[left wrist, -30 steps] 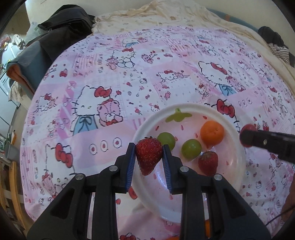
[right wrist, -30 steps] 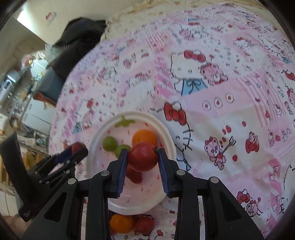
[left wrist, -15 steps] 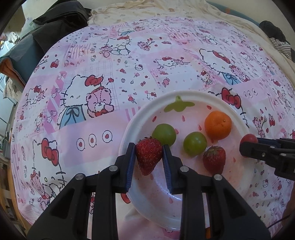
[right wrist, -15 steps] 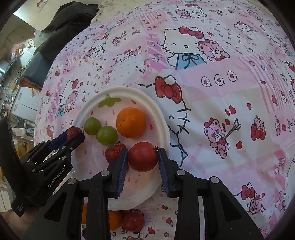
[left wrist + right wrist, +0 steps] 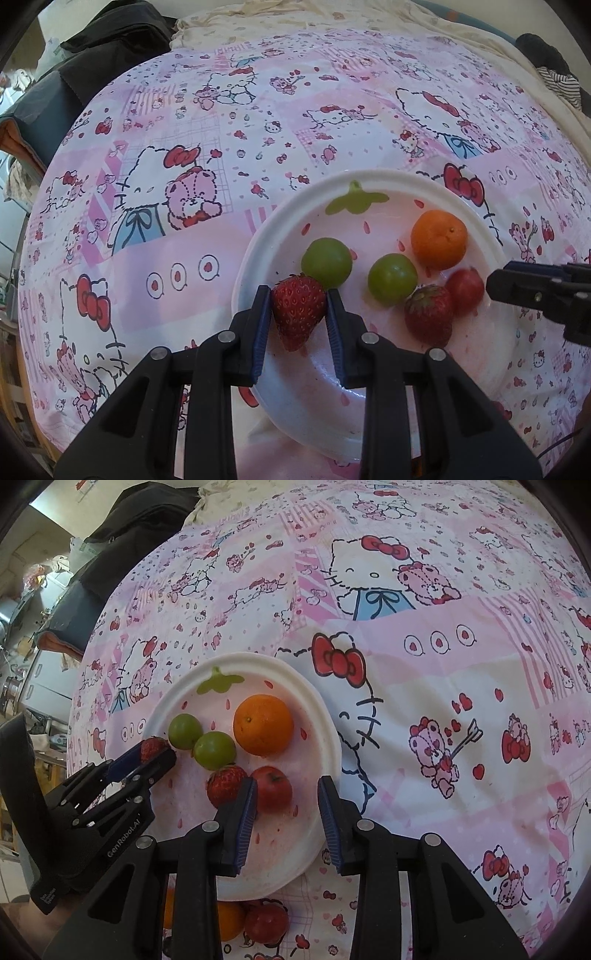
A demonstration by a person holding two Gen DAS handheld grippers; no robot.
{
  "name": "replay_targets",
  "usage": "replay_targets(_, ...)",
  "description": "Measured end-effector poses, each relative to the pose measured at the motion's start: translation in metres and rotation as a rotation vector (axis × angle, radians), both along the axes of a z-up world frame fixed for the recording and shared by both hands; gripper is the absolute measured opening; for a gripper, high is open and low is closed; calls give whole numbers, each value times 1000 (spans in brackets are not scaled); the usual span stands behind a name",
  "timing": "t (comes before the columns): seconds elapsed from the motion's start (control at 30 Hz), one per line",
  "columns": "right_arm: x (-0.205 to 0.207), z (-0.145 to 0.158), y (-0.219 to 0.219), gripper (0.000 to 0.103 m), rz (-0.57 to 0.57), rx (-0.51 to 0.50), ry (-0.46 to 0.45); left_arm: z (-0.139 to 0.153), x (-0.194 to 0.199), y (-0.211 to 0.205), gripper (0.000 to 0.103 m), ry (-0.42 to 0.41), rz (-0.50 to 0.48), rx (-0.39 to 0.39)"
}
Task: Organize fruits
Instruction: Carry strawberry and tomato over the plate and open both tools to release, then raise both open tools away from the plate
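Your left tool (image 5: 298, 321) is clamped on a strawberry (image 5: 297, 316), its blue pads pressing both sides of the fruit, tip pointing down. It hovers low over the near-left edge of the white plate (image 5: 258, 236), reaching forward at a shallow angle. Just ahead of it and touching the berry in view sits a green fruit (image 5: 326, 263); a second green fruit (image 5: 392, 274) lies further to its right.

Your right tool (image 5: 287, 808) has its fingers spread apart and grips nothing. It leans in over the near rim of the plate (image 5: 317, 709), with a red apple (image 5: 273, 788) resting on the plate just against its left finger (image 5: 246, 808). A second strawberry (image 5: 223, 785) lies immediately left of that finger, touching the apple. The orange (image 5: 263, 724) sits ahead of the tool, beyond the apple.

Below this tool, off the plate on the patterned bedspread (image 5: 443, 664), lie another orange fruit (image 5: 229, 921) and a red fruit (image 5: 266, 923).
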State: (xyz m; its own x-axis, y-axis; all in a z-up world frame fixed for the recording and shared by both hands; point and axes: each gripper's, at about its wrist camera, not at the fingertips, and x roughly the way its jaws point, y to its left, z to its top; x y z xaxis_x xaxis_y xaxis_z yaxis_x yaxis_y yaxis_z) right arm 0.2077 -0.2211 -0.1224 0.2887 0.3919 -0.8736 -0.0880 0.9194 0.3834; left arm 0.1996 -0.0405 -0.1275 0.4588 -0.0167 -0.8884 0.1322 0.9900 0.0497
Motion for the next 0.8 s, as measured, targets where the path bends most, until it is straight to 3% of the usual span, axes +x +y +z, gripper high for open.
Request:
replay_targets(0.07,0,2,0,37,1,15,-5,1,-1,-1,42,5,-13,-19)
replay_targets(0.13,1,5,0,39,3,34,-11,6,-3,-3,74,-11,-20,-43)
replay_targets(0.17,0,6,0,44,3,41,-13,8,-4,-4,80,-20,-18,-43)
replay_targets(0.2,0,8,0,58,0,50,-18,10,-6,-5,84,-31,-13,-38)
replay_targets(0.23,0,10,-1,68,-4,63,-30,12,-6,-6,84,-36,-14,-41)
replay_targets(0.3,-1,16,-2,71,-12,69,-48,15,-6,-5,84,-33,-15,-57)
replay_targets(0.8,-21,51,-17,76,-70,113,-130,62,-28,15,84,-122,40,-92)
